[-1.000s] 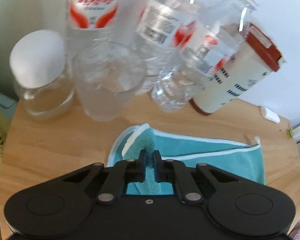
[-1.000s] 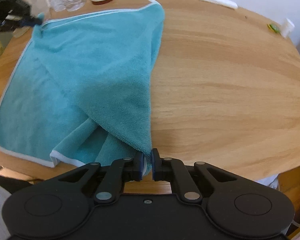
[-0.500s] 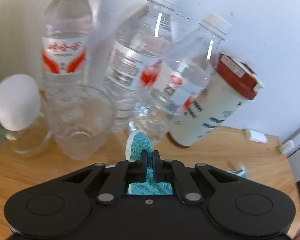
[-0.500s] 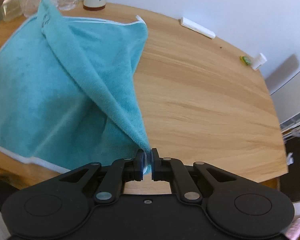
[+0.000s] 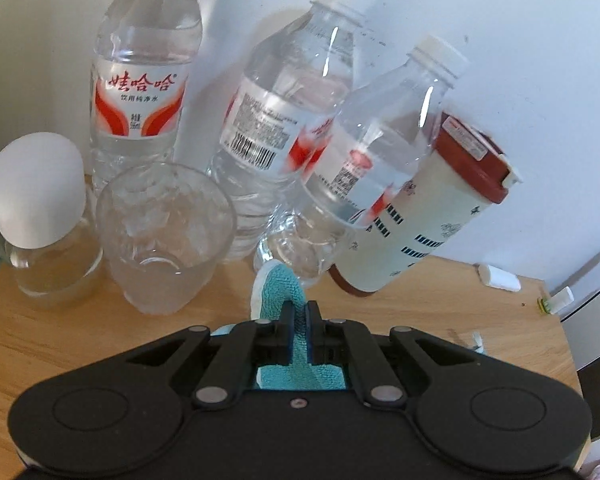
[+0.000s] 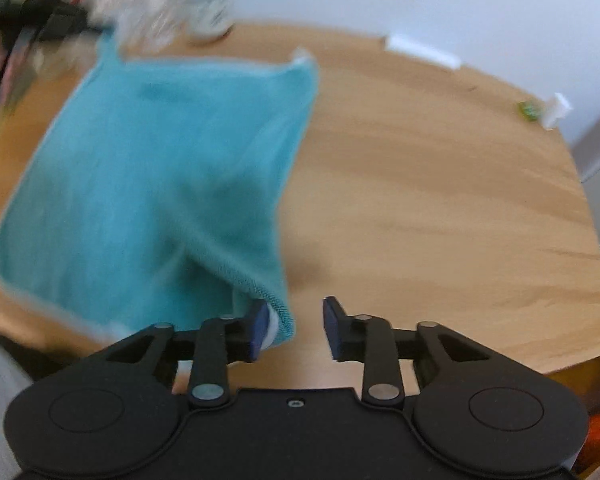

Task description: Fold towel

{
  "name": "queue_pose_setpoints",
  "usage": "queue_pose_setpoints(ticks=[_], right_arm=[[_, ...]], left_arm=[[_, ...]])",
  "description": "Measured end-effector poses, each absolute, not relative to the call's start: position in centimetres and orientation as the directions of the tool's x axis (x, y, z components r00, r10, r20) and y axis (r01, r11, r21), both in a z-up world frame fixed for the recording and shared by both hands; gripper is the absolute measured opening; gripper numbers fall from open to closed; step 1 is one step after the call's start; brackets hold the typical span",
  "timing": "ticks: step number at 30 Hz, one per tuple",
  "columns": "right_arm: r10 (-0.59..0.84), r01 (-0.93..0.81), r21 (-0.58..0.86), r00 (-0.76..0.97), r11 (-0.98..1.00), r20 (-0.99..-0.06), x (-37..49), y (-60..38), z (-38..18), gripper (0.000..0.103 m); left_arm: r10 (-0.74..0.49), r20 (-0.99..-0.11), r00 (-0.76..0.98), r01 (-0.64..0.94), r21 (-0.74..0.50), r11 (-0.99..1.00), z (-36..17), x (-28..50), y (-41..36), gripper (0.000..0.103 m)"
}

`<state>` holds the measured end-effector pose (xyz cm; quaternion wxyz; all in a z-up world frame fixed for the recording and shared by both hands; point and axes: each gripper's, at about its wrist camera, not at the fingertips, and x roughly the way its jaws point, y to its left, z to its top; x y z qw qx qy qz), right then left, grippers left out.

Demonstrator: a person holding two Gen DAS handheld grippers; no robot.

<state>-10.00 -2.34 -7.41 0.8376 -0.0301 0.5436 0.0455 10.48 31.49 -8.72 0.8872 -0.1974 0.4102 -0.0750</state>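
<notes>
The teal towel (image 6: 168, 168) with a white hem lies spread over the left part of the wooden table (image 6: 440, 200), blurred by motion. My right gripper (image 6: 295, 326) stands open at the near edge; the towel's near corner hangs against its left finger, free of the right one. In the left wrist view my left gripper (image 5: 299, 320) is shut on a far corner of the towel (image 5: 278, 288), held just above the table in front of the bottles. The left gripper shows as a dark blur (image 6: 40, 20) at the far left of the right wrist view.
Three water bottles (image 5: 140, 92) stand at the table's back by the wall, with a clear glass (image 5: 166, 236), a jar with a white lid (image 5: 36, 200) and a red-lidded cup (image 5: 428, 216). A white eraser-like block (image 5: 498, 277) and a small green-capped item (image 5: 556, 301) lie far right.
My right gripper has opened and let go of the towel's near corner. The left gripper, still pinching its corner, has moved closer to the bottles.
</notes>
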Motion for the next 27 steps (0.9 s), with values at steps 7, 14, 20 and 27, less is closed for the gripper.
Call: queue_pose_setpoints(ticks=[7,14,20,27], right_arm=[[0.297,-0.372,0.132,0.431,0.919,-0.852,-3.0,-2.0,-2.1,0.049],[0.184,-0.363,0.017,0.429,0.932,-0.884,7.6,-2.4,-7.7,0.051],[0.167,-0.447,-0.014,0.363,0.894,-0.917,11.8,-0.9,-12.7,0.046],[0.268,-0.408,0.129,0.306,0.904,-0.913,13.9,-0.6,-14.7,0.041]], left_arm=[[-0.275,-0.698,0.661,-0.036,-0.395,0.918,-8.0,10.4,30.4,0.005],[-0.228,-0.695,0.682,-0.1,-0.397,0.912,-8.0,10.6,29.3,0.005],[-0.188,-0.695,0.694,-0.161,-0.404,0.9,-8.4,10.3,29.2,0.005],[-0.165,-0.698,0.696,-0.194,-0.404,0.894,-8.4,10.1,29.0,0.005]])
